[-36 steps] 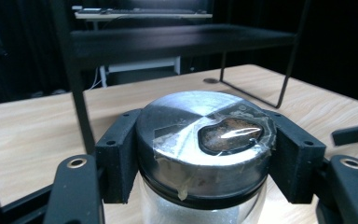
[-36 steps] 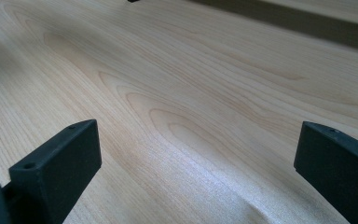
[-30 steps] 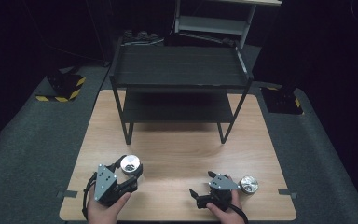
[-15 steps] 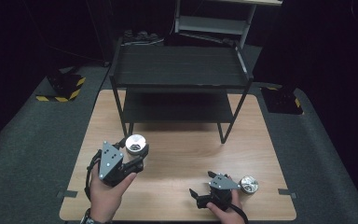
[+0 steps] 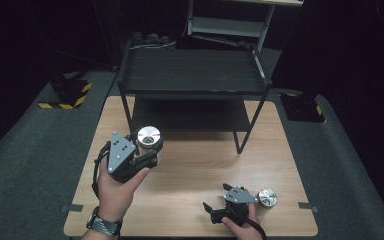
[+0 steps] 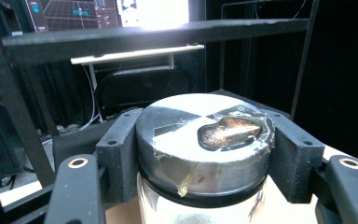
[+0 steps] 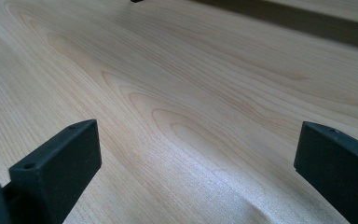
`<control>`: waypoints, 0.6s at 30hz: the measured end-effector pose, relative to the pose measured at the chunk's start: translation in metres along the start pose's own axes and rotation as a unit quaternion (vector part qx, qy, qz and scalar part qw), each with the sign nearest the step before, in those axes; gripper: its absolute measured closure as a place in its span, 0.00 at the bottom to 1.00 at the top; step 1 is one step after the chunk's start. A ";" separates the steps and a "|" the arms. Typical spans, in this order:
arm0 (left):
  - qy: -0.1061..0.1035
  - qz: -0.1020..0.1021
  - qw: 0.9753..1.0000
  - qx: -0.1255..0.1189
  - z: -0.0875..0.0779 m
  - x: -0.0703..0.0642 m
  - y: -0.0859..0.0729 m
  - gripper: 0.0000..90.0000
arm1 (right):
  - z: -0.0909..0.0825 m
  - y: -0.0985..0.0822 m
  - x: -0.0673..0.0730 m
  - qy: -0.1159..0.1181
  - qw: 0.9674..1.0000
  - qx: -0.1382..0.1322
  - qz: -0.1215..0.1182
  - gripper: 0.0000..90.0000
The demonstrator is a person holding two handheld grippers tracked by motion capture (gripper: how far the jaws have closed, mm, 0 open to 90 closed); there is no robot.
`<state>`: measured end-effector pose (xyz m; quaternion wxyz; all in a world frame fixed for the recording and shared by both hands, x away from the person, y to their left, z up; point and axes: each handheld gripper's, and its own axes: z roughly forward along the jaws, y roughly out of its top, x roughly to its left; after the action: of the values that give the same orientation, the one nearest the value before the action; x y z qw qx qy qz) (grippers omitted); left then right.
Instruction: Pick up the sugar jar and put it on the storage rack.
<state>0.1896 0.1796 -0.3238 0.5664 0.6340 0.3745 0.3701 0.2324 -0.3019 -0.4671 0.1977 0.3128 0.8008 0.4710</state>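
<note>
The left gripper (image 5: 141,152), held in the person's left hand (image 5: 117,187), sits at the left of the tabletop (image 5: 200,165), just near of the black two-tier shelf rack (image 5: 192,80), w/ its jaws clamped on a jar (image 5: 149,138). In the left gripper view the jaws press both sides of the jar's silver metal lid (image 6: 205,140), which has clear tape across the top and a brownish patch right of centre; the glass body shows below the lid. Cannot tell whether the jar is lifted or touching the wood. The right gripper (image 5: 211,209) is at the near right of the tabletop, held in the right hand (image 5: 242,225), pointing left. Its jaws stand wide apart w/ nothing btwn them; in the right gripper view bare pale wood grain lies btwn the two black jaws. A second jar w/ a silver lid (image 5: 266,198) stands just right of that gripper, near the tabletop's right edge. Grey carpet (image 5: 40,150) surrounds the tabletop, and a yellow-black striped block (image 5: 67,95) sits at far left.
</note>
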 end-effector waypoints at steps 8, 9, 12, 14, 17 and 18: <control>0.001 -0.003 1.000 -0.012 0.005 0.003 0.016 0.39 | 0.000 0.000 0.000 0.001 1.000 0.000 -0.001 0.01; 0.001 -0.003 1.000 -0.012 0.005 0.003 0.016 0.39 | 0.000 0.000 0.000 0.001 1.000 0.000 -0.001 0.01; 0.000 -0.009 1.000 -0.017 0.008 0.007 0.024 0.39 | 0.000 0.000 0.000 0.002 1.000 0.000 -0.001 0.01; 0.001 -0.009 1.000 -0.018 0.009 0.007 0.026 0.39 | 0.000 0.000 -0.001 0.002 1.000 0.000 -0.001 0.01; 0.003 -0.005 1.000 -0.022 0.011 0.008 0.031 0.39 | 0.000 0.000 -0.001 0.002 1.000 0.000 0.000 0.01; 0.003 -0.004 1.000 -0.023 0.012 0.008 0.033 0.39 | 0.000 0.000 -0.001 0.002 1.000 0.000 0.000 0.01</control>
<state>0.2056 0.1794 -0.2915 0.5809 0.6182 0.3702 0.3787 0.2332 -0.3021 -0.4672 0.1960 0.3114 0.8012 0.4719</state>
